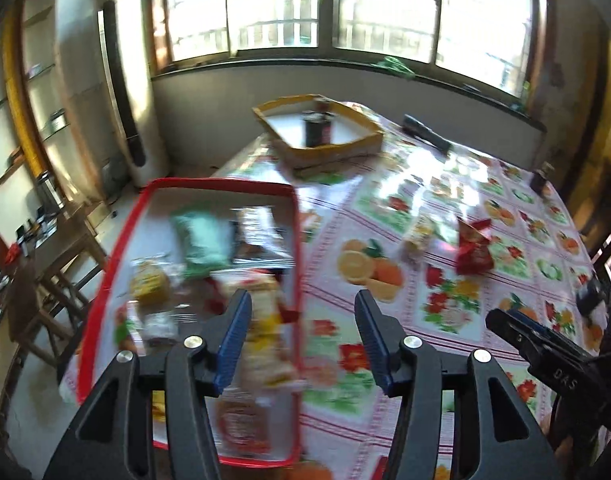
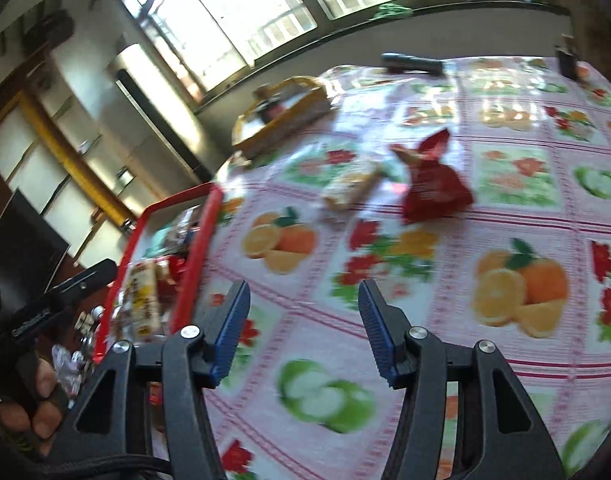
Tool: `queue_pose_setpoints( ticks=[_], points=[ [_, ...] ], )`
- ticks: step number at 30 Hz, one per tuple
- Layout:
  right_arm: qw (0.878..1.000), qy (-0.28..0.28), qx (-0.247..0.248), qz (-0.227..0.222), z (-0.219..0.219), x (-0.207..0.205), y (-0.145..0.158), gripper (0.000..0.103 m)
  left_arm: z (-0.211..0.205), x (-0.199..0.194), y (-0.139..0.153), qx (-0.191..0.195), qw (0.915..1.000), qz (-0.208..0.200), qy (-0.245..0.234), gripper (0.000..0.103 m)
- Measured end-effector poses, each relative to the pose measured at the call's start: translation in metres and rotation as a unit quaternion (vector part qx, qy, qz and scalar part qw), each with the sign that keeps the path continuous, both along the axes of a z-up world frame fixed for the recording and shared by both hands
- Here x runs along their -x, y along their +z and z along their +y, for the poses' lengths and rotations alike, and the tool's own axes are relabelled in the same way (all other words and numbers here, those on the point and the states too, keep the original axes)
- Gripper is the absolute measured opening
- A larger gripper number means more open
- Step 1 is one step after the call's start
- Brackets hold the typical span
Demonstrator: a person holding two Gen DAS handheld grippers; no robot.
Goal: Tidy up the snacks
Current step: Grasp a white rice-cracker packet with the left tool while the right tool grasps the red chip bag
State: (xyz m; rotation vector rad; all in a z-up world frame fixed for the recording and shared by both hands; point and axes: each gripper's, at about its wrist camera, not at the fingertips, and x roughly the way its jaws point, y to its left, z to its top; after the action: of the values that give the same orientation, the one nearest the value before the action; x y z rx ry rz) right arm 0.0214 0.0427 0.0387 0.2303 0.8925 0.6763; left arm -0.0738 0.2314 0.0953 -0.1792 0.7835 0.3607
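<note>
With both grippers spread empty, the crinkly red foil snack bag (image 2: 433, 184) looks light, best pinched at its twisted top.

Motion blur smears the snack packets inside the red-rimmed rectangular tray (image 1: 293, 240) at lower left; their labels are unreadable. The tray's near edge sits hidden behind the left claw (image 1: 301, 324), and the desk's fruit-print cloth (image 1: 445, 216) runs off frame.

Left gripper (image 1: 301, 328) stood open over red tray (image 1: 221, 185) of blurred snacks, red packet (image 1: 474, 250) on tablecloth (image 1: 425, 320)
</note>
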Motion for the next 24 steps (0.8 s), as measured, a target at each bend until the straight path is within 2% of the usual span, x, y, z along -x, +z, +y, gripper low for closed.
queue_pose_setpoints(
  ticks=[10, 13, 17, 24],
  points=[
    [0.999, -0.032, 0.015, 0.0, -0.027, -0.018, -0.004, 0.062, -0.027, -0.02, -0.015, 0.003, 0.999, 0.03, -0.034, 0.054],
    [0.999, -0.041, 0.032, -0.01, -0.026, -0.026, -0.007, 0.071, -0.028, -0.033, -0.024, 0.005, 0.9982, 0.044, -0.039, 0.055],
    [0.995, -0.068, 0.063, -0.036, -0.02, -0.053, -0.008, 0.074, -0.028, -0.058, -0.033, 0.01, 0.9971, 0.061, -0.044, 0.055],
    [0.991, -0.075, 0.106, -0.03, 0.002, -0.117, -0.021, 0.074, -0.031, -0.116, -0.05, 0.023, 0.9927, 0.092, -0.075, 0.057]
  ],
)
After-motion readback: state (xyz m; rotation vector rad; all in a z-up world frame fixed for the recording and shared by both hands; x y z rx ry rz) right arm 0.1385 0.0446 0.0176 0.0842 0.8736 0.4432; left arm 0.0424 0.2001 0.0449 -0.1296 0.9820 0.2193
